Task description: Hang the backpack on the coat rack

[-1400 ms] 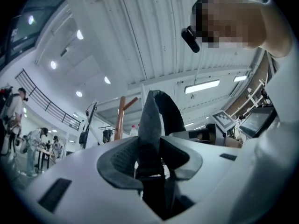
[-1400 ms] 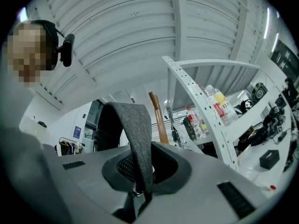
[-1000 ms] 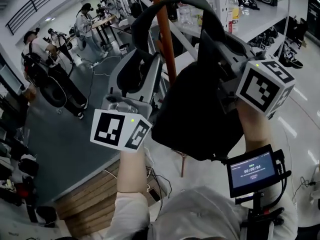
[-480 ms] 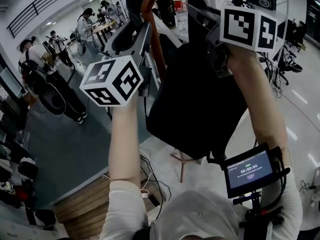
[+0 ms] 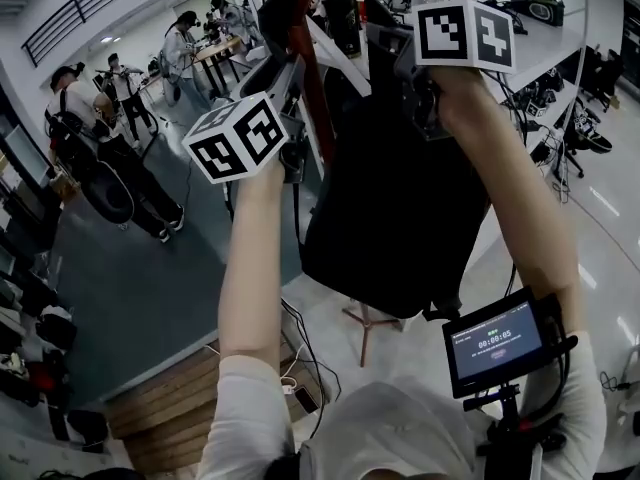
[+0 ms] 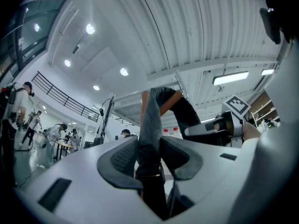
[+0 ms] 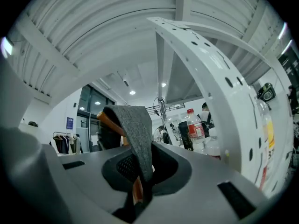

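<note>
Backpack (image 5: 390, 168) has risen over the last second, and its strap (image 6: 150, 120) now arcs over the coat rack (image 5: 305, 78) top. Left gripper (image 6: 149, 160) and right gripper (image 7: 138, 169) jaws are both clamped on the strap. It likely just needs lowering onto a peg.

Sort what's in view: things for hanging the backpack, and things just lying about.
For the job:
backpack; its grey strap; coat rack pole; left tongs and right tongs, both shut on the grey strap.

Just about:
water bottle; white shelving; floor cables; people at the far tables.
</note>
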`<state>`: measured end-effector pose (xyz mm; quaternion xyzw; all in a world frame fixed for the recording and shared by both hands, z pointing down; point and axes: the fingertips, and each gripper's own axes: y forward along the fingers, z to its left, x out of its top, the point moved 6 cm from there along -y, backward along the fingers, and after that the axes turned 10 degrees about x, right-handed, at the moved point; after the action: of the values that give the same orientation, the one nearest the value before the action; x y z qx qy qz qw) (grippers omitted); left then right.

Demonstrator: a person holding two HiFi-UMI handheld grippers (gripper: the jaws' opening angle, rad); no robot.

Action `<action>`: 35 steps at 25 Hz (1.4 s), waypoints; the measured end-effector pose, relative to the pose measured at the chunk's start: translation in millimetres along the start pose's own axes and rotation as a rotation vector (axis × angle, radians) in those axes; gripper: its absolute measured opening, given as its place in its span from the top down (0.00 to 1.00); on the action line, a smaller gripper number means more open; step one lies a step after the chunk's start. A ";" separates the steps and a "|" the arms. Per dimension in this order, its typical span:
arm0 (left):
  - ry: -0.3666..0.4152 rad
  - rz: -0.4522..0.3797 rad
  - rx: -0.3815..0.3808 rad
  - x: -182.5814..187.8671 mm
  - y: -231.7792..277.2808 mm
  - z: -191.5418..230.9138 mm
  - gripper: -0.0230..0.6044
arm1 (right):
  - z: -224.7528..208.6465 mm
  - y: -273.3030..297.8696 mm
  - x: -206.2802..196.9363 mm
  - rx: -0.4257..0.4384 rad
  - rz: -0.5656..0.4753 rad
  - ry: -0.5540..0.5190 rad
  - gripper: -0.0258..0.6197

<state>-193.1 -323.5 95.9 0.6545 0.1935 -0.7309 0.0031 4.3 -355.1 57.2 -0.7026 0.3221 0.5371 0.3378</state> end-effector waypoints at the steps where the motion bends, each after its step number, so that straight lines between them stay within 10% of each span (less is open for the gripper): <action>1: 0.010 0.013 0.007 -6.4 1.0 0.6 0.73 | 0.6 2.8 -5.7 0.004 0.013 -0.006 0.90; 9: 0.279 -0.065 -0.001 -43.5 -7.4 -34.8 0.73 | 4.0 7.5 -54.9 -0.045 0.029 -0.213 0.90; 16: 0.254 -0.191 -0.029 -45.0 -26.8 -54.3 0.73 | 32.1 7.2 -81.0 -0.188 -0.002 -0.662 0.90; 25: 0.254 -0.302 -0.097 -43.0 -54.7 -61.5 0.70 | 25.9 7.7 -96.0 -0.328 -0.016 -0.788 0.90; 33: -0.040 -0.402 -0.128 -52.6 -146.7 -48.3 0.69 | 21.2 -3.7 -101.7 -0.362 -0.037 -0.864 0.90; 35: 0.003 -0.335 -0.126 -80.8 -165.4 -61.3 0.69 | 24.2 -6.7 -101.5 -0.321 -0.047 -0.845 0.90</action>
<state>-165.6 -173.0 215.3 0.6128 0.3451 -0.7066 -0.0781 -25.2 -322.4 152.1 -0.4723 0.0527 0.8122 0.3385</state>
